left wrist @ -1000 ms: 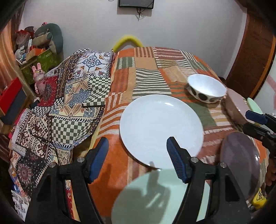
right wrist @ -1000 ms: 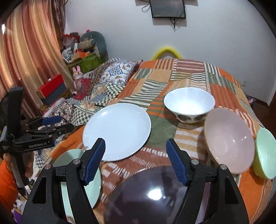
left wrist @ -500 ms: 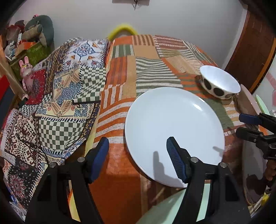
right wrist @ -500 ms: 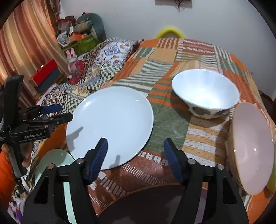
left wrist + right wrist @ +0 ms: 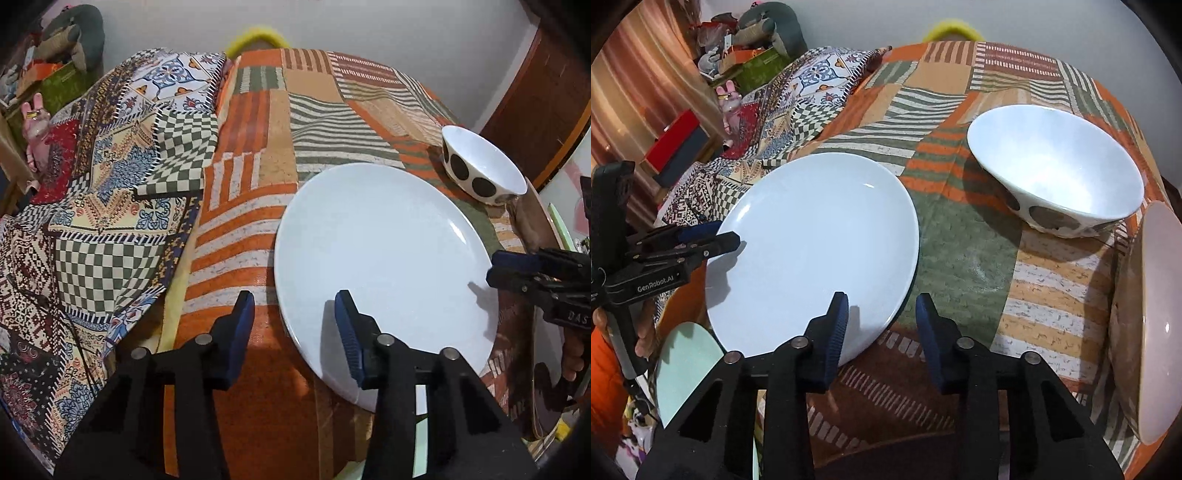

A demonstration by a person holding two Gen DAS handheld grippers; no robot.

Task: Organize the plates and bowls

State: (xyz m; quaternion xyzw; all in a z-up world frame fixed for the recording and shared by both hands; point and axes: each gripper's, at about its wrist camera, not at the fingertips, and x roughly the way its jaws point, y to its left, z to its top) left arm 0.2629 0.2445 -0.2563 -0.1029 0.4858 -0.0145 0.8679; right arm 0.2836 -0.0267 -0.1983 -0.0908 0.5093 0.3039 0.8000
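A large white plate lies flat on the patchwork-covered table. My left gripper straddles the plate's left rim: one finger is over the plate, the other over the orange cloth. Its jaws are closing and the pads are not pressing on the rim. My right gripper straddles the plate's right near rim the same way, its jaws also closing with no contact visible. Each gripper shows in the other's view, the right gripper and the left gripper. A white bowl with dark spots stands beyond the plate.
A pink bowl sits at the right edge of the table. A pale green plate lies at the near left, and a dark plate is near the right hand. Patterned quilts drape to the left. A wall stands behind.
Both grippers have come down and forward onto the white plate, which now fills more of each view. Both pairs of jaws have narrowed around its rim.
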